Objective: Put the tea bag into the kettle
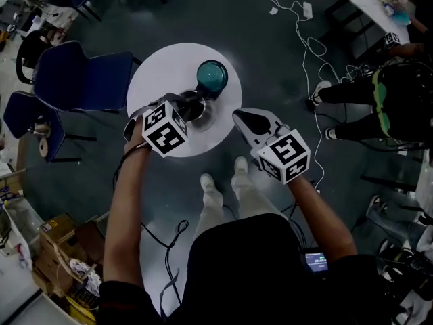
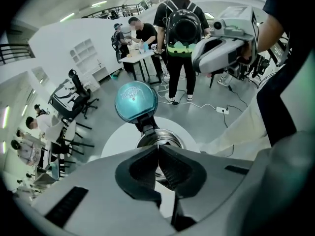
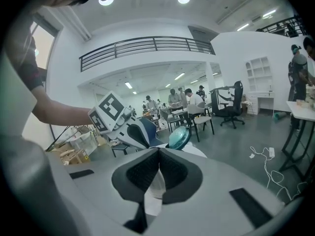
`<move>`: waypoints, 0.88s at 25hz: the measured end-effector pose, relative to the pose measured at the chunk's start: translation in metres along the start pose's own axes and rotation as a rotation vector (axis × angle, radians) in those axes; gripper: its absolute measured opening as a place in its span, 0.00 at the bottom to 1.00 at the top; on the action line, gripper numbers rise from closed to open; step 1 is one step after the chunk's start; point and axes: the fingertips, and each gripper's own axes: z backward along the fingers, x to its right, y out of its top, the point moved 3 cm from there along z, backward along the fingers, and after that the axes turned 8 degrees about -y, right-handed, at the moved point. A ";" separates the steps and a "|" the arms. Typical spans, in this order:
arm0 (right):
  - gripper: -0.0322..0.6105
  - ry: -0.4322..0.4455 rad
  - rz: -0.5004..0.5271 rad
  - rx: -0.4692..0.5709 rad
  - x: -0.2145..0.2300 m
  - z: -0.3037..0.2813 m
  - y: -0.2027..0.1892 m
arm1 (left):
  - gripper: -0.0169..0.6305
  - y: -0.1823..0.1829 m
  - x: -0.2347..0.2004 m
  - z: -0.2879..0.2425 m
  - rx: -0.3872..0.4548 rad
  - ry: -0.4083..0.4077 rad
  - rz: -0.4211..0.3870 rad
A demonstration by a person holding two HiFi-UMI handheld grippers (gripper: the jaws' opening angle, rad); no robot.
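Observation:
A steel kettle stands on the round white table, its teal lid flipped up and open. In the left gripper view the lid rises behind the kettle's open mouth. My left gripper hangs just above that mouth, shut, with nothing visible between its pads. My right gripper is shut on a white tea bag, which hangs down between the pads. In the head view it sits at the table's right edge, beside the kettle and apart from it.
Two blue chairs stand left of the table. White cables trail over the dark floor at the right, near a standing person. Cardboard boxes sit at the lower left. My own legs and shoes are beside the table's near edge.

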 end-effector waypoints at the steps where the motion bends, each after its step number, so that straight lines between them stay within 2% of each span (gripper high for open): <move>1: 0.08 0.001 0.003 0.001 -0.002 0.001 0.001 | 0.06 0.001 0.002 0.005 0.017 0.009 0.003; 14: 0.08 -0.013 0.081 0.052 -0.025 0.017 0.042 | 0.05 0.016 0.028 0.079 0.281 0.154 0.091; 22: 0.08 -0.013 0.108 0.089 -0.044 0.018 0.064 | 0.05 0.005 0.039 0.114 0.487 0.278 0.266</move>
